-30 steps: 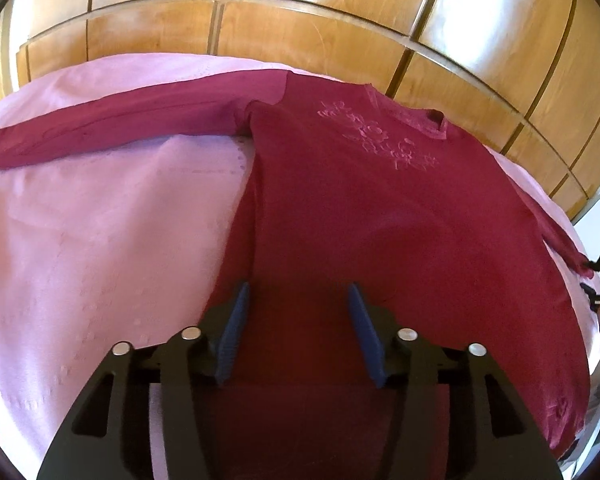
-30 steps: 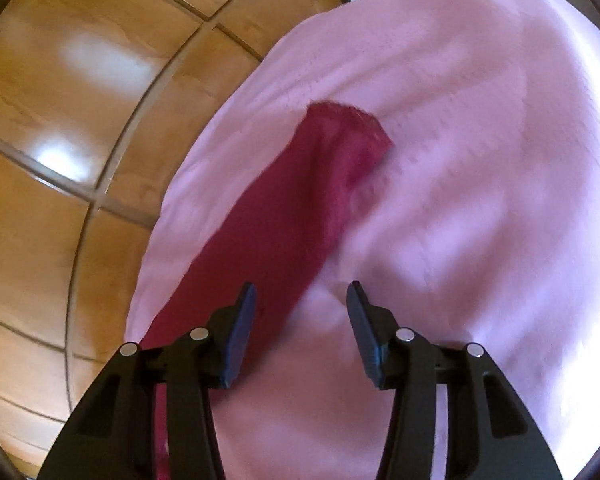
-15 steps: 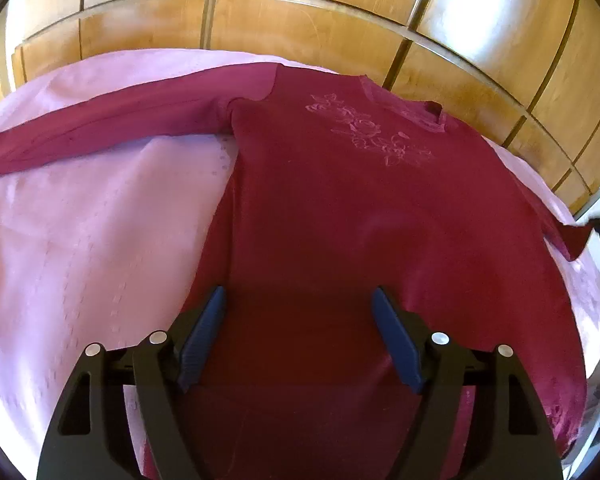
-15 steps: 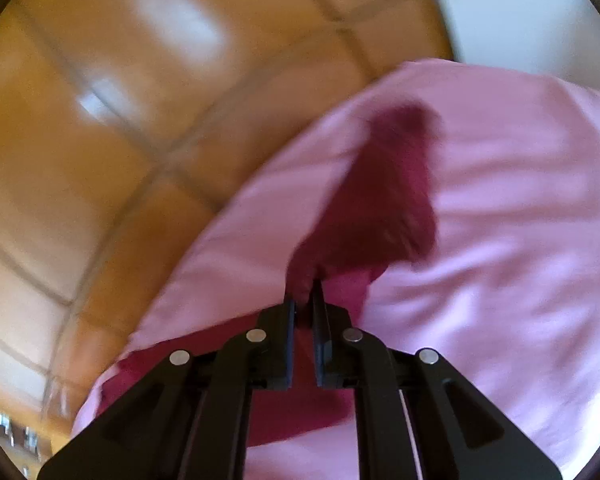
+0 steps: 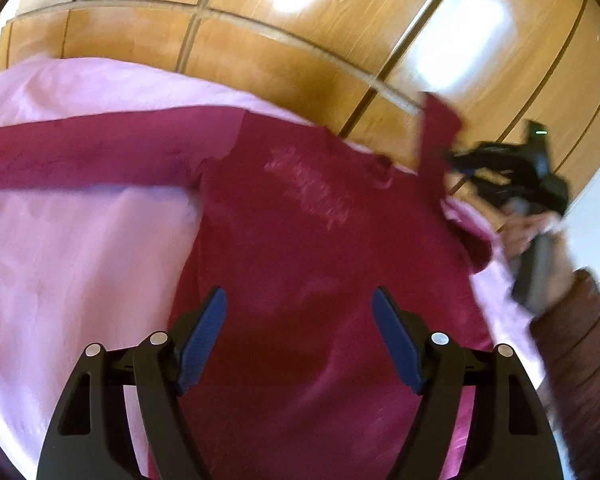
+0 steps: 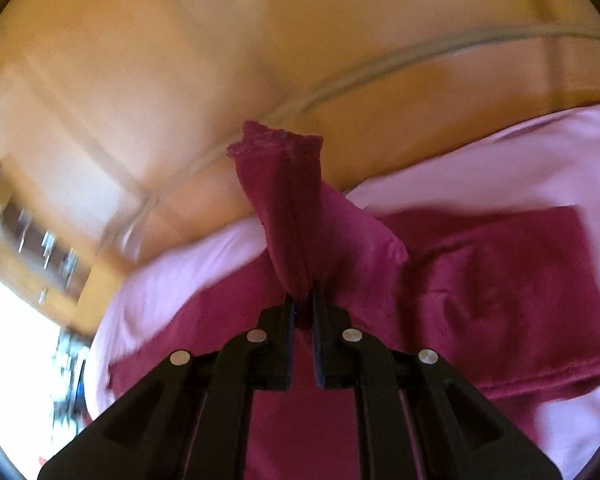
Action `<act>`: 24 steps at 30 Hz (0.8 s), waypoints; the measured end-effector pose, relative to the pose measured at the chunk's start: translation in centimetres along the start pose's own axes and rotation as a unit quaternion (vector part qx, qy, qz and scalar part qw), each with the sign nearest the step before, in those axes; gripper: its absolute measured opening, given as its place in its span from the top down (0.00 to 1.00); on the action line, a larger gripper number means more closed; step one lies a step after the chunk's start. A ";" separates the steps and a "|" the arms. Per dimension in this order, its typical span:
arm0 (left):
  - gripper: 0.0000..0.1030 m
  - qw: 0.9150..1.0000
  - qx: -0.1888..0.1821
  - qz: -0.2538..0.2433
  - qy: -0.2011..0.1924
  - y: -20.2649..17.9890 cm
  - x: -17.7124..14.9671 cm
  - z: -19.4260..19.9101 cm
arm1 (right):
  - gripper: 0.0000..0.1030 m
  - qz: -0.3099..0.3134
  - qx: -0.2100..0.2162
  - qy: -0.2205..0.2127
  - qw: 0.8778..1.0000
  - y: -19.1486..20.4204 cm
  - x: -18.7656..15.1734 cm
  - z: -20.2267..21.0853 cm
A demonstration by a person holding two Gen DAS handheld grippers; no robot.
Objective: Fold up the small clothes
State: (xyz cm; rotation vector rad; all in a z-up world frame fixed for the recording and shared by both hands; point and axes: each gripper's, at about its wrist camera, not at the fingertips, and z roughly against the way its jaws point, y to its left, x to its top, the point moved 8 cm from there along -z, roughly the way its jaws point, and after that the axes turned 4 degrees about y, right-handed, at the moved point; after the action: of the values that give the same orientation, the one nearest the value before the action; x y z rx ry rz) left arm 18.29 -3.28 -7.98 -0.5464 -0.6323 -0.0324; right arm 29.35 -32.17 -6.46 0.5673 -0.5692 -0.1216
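Note:
A dark red long-sleeved top (image 5: 308, 240) with pale embroidery on the chest lies flat on a pink bedspread (image 5: 80, 264). Its left sleeve (image 5: 100, 156) is stretched out to the left. My left gripper (image 5: 300, 312) is open and empty, hovering over the lower body of the top. My right gripper (image 6: 303, 300) is shut on the right sleeve (image 6: 284, 200) and holds it lifted, cuff upward. In the left wrist view the right gripper (image 5: 452, 158) shows at the right with the raised sleeve (image 5: 440, 128).
A wooden panelled wardrobe (image 5: 300, 40) stands behind the bed. The bedspread's right edge (image 5: 500, 280) is close to the hand holding the right gripper. The top's body (image 6: 500, 280) lies below the right gripper.
My right gripper closed on the right sleeve and lifted it off the bedspread, swinging it over the top. My left gripper opened wider and stayed over the lower body.

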 end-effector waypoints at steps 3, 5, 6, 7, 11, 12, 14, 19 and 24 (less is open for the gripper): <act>0.28 1.000 -0.018 0.012 -0.003 0.0 1.1 -0.1 | 0.72 0.031 0.014 0.037 0.999 2.8 -2.2 -2.7; 0.28 1.000 -0.025 0.018 -0.002 0.0 1.8 -0.3 | 0.41 0.032 0.030 0.038 0.998 3.4 -2.8 -2.7; 0.28 0.999 -0.029 0.020 -0.003 0.0 2.2 -0.4 | 0.39 0.031 0.031 0.029 0.999 3.2 -3.1 -1.8; 0.28 0.999 -0.032 0.018 -0.005 0.0 2.5 -0.5 | 0.39 0.030 0.032 0.019 0.999 2.7 -3.4 -0.6; 0.28 0.999 -0.034 0.012 -0.008 0.0 4.5 -1.6 | 0.36 0.026 0.022 0.009 0.999 0.0 -4.7 2.9; 0.28 0.999 -0.035 0.011 -0.009 -0.1 5.1 -2.1 | 0.35 0.027 0.017 0.010 0.999 -0.9 -5.7 3.8; 0.28 0.999 -0.037 0.006 -0.009 -0.2 6.2 -3.1 | 0.35 0.029 0.000 0.019 0.999 -2.8 -7.5 5.1; 0.28 0.999 -0.034 0.006 0.011 -1.1 8.7 -7.3 | 0.35 0.016 -0.058 0.040 0.997 -6.9 -12.4 5.1; 0.28 0.999 -0.012 0.006 0.044 -1.7 9.9 -12.1 | 0.35 -0.012 -0.069 0.017 0.997 -8.9 -13.1 6.0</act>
State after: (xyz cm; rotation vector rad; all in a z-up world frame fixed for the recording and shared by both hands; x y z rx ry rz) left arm 32.66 -9.42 -9.67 -0.5697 -0.5424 -0.0531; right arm 15.45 -39.05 -13.34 0.4405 -0.5168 -0.1732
